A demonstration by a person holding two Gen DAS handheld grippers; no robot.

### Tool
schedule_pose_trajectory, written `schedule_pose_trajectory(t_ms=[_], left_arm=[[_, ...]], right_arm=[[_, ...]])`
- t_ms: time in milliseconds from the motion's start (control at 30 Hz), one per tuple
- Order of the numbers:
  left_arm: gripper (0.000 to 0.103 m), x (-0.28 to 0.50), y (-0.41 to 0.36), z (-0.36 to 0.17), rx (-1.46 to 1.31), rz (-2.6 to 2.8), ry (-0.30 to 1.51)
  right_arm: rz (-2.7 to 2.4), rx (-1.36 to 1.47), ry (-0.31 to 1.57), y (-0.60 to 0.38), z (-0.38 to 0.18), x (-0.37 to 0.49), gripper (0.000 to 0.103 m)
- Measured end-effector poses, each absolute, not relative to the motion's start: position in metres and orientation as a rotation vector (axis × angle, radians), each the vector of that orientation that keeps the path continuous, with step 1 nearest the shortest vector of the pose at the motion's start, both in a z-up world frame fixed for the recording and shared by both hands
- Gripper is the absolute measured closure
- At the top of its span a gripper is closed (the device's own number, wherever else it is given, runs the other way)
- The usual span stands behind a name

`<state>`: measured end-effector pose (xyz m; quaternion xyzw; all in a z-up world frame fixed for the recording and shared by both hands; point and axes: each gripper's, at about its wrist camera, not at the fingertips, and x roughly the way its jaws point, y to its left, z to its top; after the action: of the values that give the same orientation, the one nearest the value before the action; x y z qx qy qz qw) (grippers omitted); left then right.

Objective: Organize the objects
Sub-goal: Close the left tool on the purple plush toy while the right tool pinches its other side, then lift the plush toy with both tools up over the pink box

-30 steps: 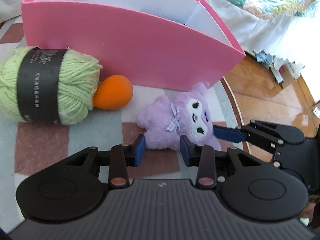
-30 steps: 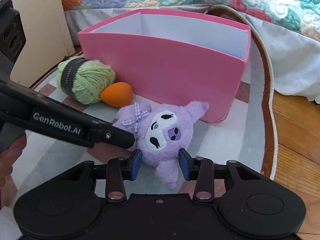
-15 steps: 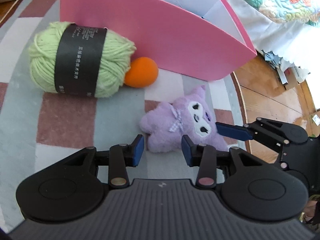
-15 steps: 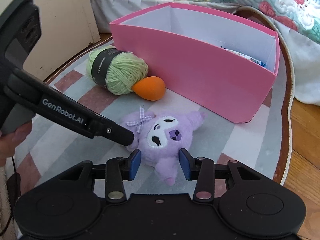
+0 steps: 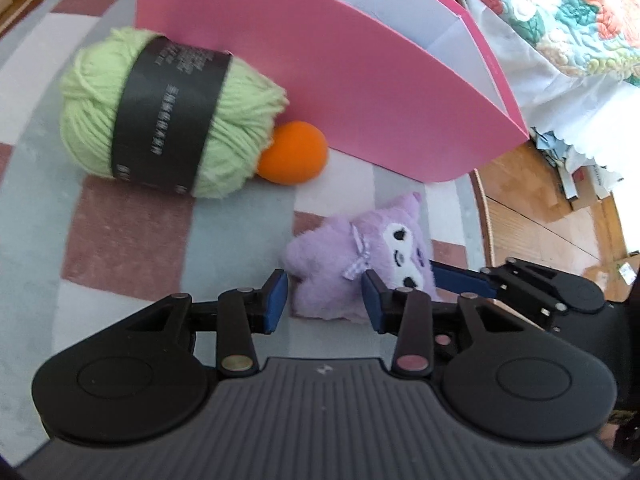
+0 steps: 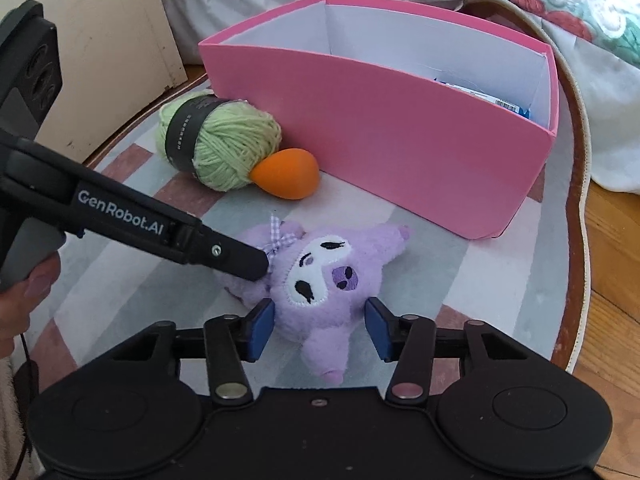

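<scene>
Bright daylight (glare at the upper right) throughout; shadows soft; fisheye bending the edges; left view slightly blurred.

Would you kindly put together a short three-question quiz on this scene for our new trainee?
1. True or false: the purple plush toy lies inside the pink box.
2. Which object touches the green yarn ball?
3. Multiple choice: the right hand-held gripper is (a) shut on the toy, (b) open around the toy, (c) away from the toy.

Key: 1. False, it lies on the rug. 2. The orange egg-shaped sponge. 3. b.
</scene>
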<state>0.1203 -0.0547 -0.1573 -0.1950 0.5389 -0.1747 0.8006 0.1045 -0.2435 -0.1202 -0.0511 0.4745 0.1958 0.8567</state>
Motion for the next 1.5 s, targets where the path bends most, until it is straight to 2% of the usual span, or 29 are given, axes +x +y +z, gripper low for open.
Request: schedule_pose_trajectory(t_ms=[200, 567, 1500], left_arm=[[0.070, 0.118, -0.067, -0.158, -0.359, -0.379, 1.136], [0.071, 0.108, -0.066, -0.138, -0.320, -0.393, 1.132], [0.072, 0.088, -0.059, -0.037, -0.172, -0.345, 1.164]], right_arm=[[0.407, -0.103, 1.003, -0.244, -0.126, 0.106, 0.049], [0.407, -0.118, 0.996, -0.239, -0.119, 0.102, 0.050], [0.446, -0.131, 1.047, -0.206, -0.031, 0.093, 0.049]])
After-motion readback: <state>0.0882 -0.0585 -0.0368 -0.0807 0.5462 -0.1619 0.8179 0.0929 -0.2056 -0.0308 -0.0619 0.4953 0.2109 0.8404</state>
